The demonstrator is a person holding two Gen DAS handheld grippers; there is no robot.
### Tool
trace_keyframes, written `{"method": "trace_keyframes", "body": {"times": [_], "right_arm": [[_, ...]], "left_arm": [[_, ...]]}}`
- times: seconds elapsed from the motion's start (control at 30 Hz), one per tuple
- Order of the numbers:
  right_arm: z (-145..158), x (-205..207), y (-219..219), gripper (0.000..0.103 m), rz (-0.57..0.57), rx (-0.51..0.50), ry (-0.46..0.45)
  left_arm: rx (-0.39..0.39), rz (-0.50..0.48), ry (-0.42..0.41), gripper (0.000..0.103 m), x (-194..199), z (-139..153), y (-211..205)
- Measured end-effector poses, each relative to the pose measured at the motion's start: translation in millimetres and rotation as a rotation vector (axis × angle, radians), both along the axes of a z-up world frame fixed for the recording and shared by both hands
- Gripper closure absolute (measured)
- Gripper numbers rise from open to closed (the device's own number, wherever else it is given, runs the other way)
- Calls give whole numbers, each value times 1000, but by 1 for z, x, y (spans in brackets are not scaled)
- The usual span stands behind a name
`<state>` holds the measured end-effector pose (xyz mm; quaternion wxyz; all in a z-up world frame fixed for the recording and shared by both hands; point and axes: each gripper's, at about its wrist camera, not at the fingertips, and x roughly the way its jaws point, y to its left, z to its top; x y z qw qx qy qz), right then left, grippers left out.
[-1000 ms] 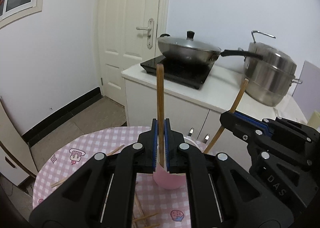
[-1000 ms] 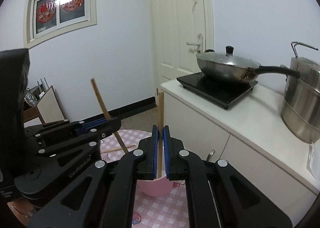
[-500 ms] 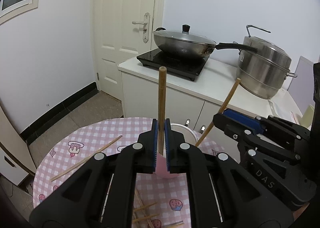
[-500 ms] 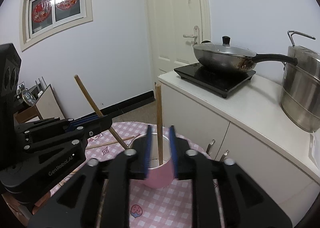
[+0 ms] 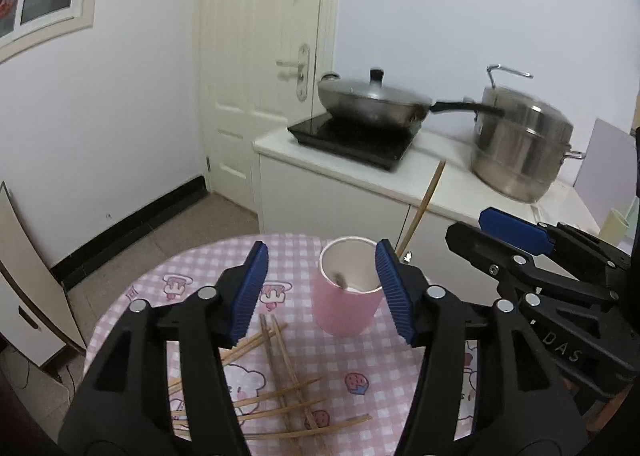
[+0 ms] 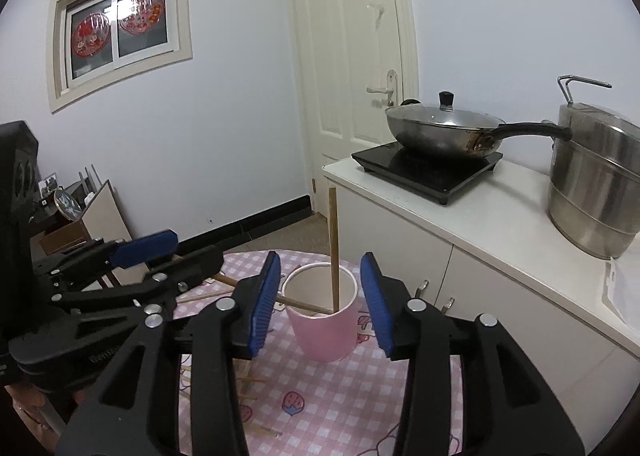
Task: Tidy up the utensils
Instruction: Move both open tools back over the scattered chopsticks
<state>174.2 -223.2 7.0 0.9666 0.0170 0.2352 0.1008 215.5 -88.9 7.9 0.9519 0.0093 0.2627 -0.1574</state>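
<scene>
Chopsticks (image 5: pixel 280 396) lie loose and criss-crossed on the pink checked cloth of the round counter (image 5: pixel 132 320), as seen in the left wrist view, in front of the pink cup (image 5: pixel 346 310) that serves as the holder. The left hand-held gripper (image 5: pixel 322 292) hangs just short of the cup with its jaws spread wide and nothing between the blue pads; one chopstick tip shows inside the cup, and another chopstick (image 5: pixel 420 212) leans out past the far rim. The right hand-held gripper (image 5: pixel 516 240) sits to the right, near the cup. The next pick probably calls for choosing a single stick at the edge of the pile, one that no other stick crosses, and closing on it near mid-length so that it hangs steadily. In the right wrist view, the right hand-held gripper (image 6: pixel 320 300) is likewise spread and empty, flanking the pink cup (image 6: pixel 324 330). One chopstick (image 6: pixel 333 248) stands nearly upright against the far wall of the cup and a second chopstick (image 6: pixel 300 306) lies slanted across the mouth. The left hand-held gripper (image 6: pixel 132 256) is at the left edge. The cup looks light, so each insertion should go straight down into the opening, with release only once the tip is inside, to avoid tipping it. A wok (image 6: pixel 444 132) and a steel pot (image 6: pixel 592 184) stand on the white cabinet behind.
</scene>
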Motion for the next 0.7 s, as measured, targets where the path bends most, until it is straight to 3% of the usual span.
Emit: {"method": "trace_keyframes", "body": {"times": [0.37,0.7], "right_arm": [[-1,-33,13,62,12,-6,4],[-32,-41,42,62,57,-15,76]], "left_arm": [[-2,54,0,40,-44,2,39],[19,114,72,40,-62,-30,94]]}}
